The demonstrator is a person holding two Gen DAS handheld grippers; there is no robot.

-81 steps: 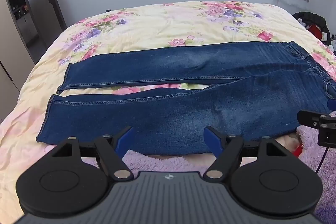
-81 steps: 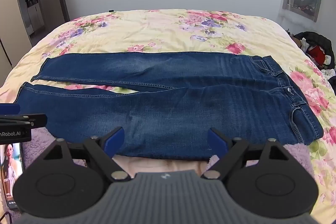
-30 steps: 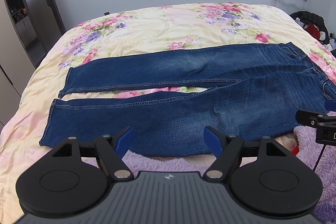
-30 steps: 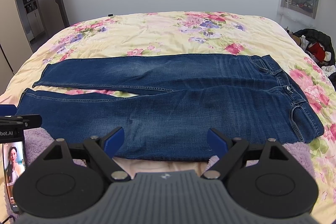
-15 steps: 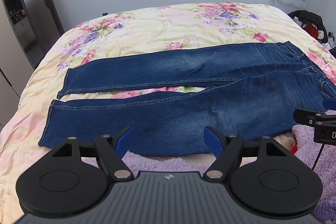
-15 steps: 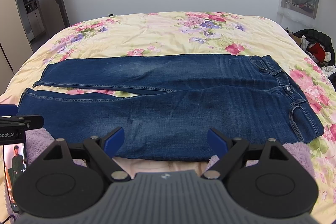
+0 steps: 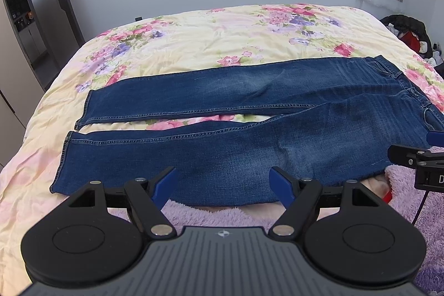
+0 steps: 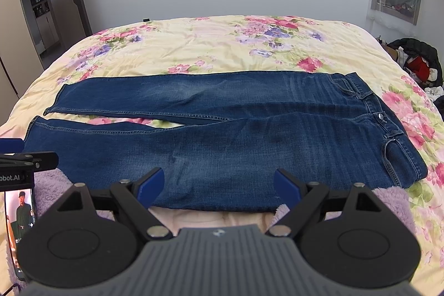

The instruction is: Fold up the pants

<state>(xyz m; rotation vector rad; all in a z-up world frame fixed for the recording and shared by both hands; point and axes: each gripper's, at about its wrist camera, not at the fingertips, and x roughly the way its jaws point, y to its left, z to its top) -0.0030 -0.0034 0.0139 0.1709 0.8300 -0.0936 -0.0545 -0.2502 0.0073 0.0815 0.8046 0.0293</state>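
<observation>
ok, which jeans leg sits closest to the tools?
The lower leg, the one nearest the bed's front edge. Both open tools, left and right, hover over its near edge; the other leg lies beyond it.

The left gripper (image 7: 223,181) and right gripper (image 8: 219,182) hover side by side, jaws spread wide, holding nothing.

Left hand-held gripper (image 7: 223,183) and right hand-held gripper (image 8: 219,185): black linkage arms, round discs, silver screws, blue fingertip pads (image 7: 165,183), ribbed grey housing with small logo.
</observation>
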